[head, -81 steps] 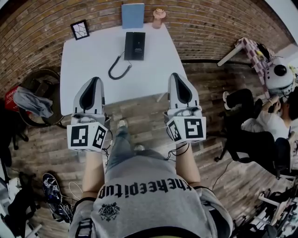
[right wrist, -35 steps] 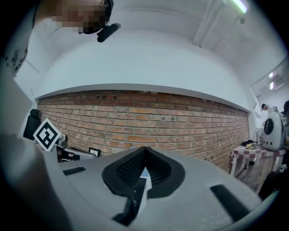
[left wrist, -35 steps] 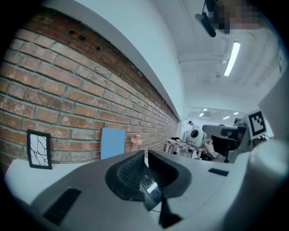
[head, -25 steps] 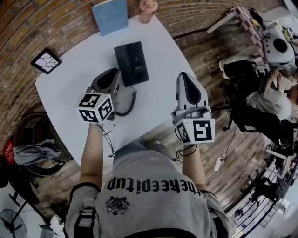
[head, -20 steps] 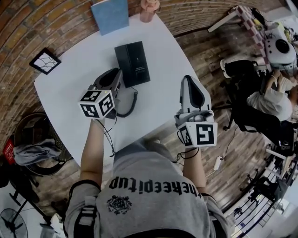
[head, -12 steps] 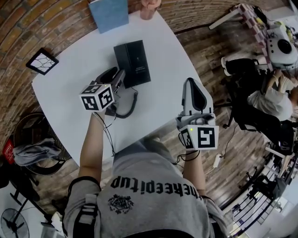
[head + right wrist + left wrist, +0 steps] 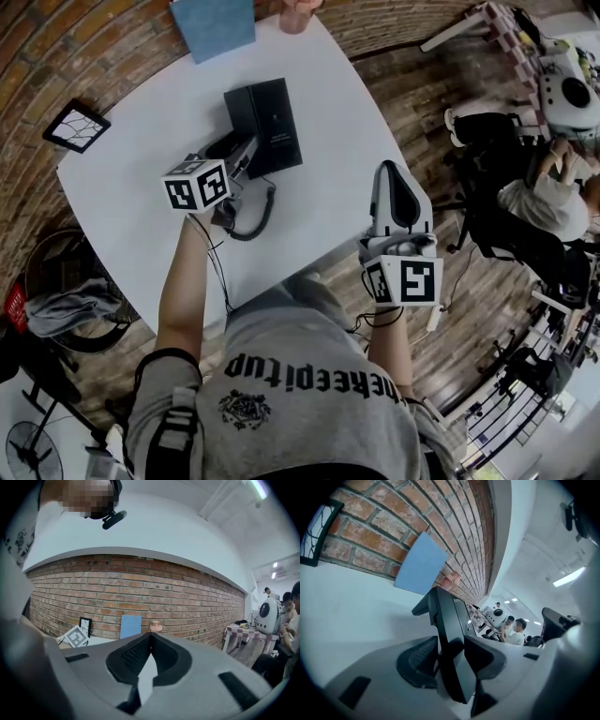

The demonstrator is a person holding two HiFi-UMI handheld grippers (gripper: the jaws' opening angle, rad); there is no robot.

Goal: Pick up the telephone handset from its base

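One left hand-held gripper [image 7: 246,156], jaws just opened wide around the telephone handset [image 7: 446,620]; right hand-held gripper [image 7: 395,171] closed, empty

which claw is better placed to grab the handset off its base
Left. The left claw has just been opening and straddles the handset, pads not yet pressing. The right claw is shut, empty and far from it.

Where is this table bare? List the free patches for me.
Free: the wide left stretch of the table by the picture frame; the right side, from the telephone to the edge; the near strip below the cord. Crowded: the back edge, with blue book and cup.
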